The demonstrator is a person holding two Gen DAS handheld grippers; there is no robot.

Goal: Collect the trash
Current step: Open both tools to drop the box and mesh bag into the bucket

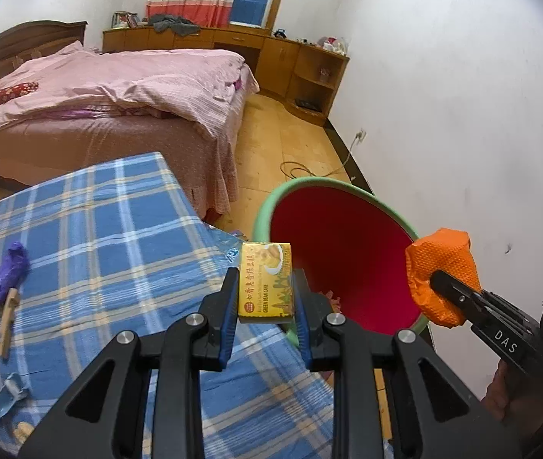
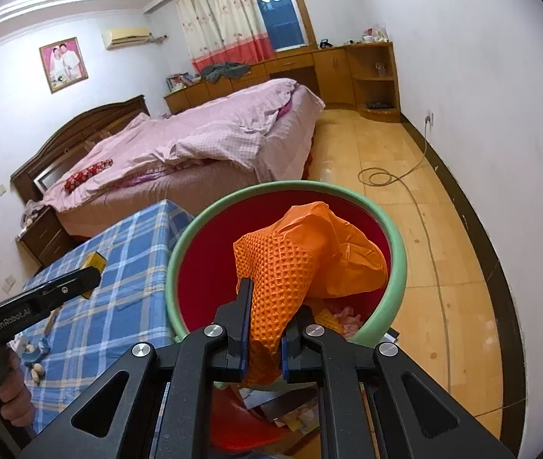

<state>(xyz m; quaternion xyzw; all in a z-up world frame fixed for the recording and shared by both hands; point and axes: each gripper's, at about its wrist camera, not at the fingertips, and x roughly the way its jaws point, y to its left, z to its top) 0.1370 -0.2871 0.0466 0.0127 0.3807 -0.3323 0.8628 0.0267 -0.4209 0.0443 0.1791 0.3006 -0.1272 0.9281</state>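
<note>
My left gripper [image 1: 265, 290] is shut on a small yellow green-bean-cake box [image 1: 265, 283], held just at the near left rim of the bin [image 1: 271, 199]. The bin is red inside with a pale green rim [image 2: 397, 244] and stands on the floor beside the table. My right gripper [image 2: 267, 306] is shut on a crumpled orange textured glove [image 2: 294, 252], which hangs over the bin's mouth. In the left wrist view the glove [image 1: 439, 264] shows at the bin's right rim. Some scraps lie at the bottom of the bin [image 2: 348, 315].
A blue plaid cloth covers the table [image 1: 99, 229]; on it lie a purple wrapper [image 1: 11, 267], a wooden clothespin [image 1: 7, 319], a blue clip [image 1: 4, 397] and peanuts. Behind stands a bed with pink bedding [image 1: 118, 88]. A cable [image 2: 420, 206] runs across the wooden floor by the right wall.
</note>
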